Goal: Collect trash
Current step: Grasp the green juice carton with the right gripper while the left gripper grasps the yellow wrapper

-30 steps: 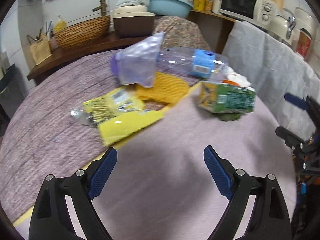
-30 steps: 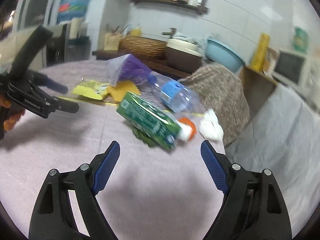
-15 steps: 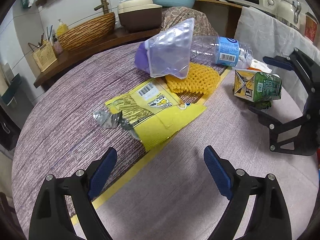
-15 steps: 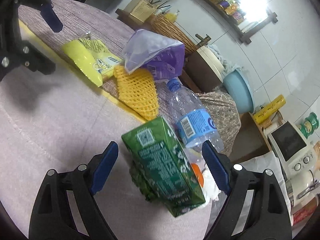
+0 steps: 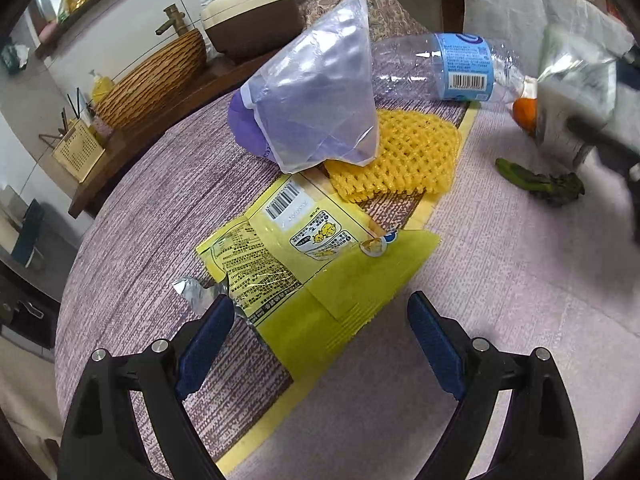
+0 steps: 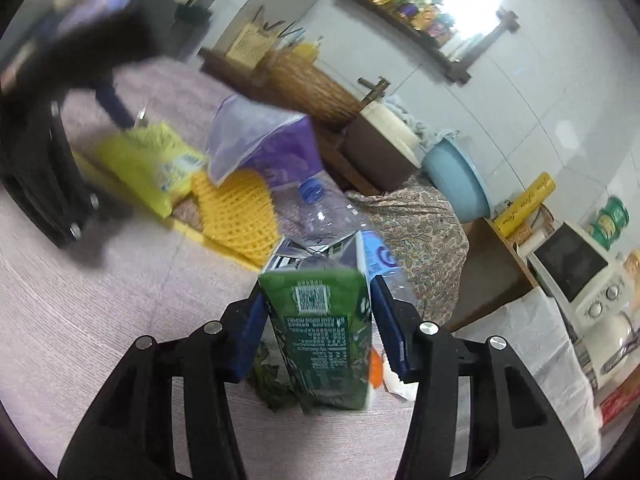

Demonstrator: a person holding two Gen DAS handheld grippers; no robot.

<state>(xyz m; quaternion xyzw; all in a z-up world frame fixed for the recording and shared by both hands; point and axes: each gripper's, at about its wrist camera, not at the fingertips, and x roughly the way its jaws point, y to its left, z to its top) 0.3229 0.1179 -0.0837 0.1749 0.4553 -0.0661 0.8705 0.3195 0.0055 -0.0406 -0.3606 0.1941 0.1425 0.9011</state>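
A green drink carton [image 6: 324,332] stands between the blue pads of my right gripper [image 6: 316,296], whose jaws are closing and touch both of its sides. In the left wrist view the carton [image 5: 576,80] is a blur at the far right. My left gripper [image 5: 320,304] hangs open over the near end of a yellow snack wrapper [image 5: 304,264] lying flat on the table, with nothing in its grip. Behind the wrapper lie a yellow foam net [image 5: 396,156], a clear and purple bag [image 5: 320,112] and an empty plastic bottle [image 5: 440,68]. A green leaf scrap [image 5: 540,184] and an orange piece [image 5: 524,112] lie near the carton.
The round table [image 5: 500,320] has a pink and purple cloth. Behind it a wooden counter holds a wicker basket [image 5: 152,80], a brown pot [image 5: 256,24] and a blue basin [image 6: 456,172]. A microwave [image 6: 572,264] stands at the right above a white cloth [image 6: 532,344].
My right gripper came up around the green carton and narrowed onto it. My left gripper moved down and closer over the yellow wrapper, still wide open.
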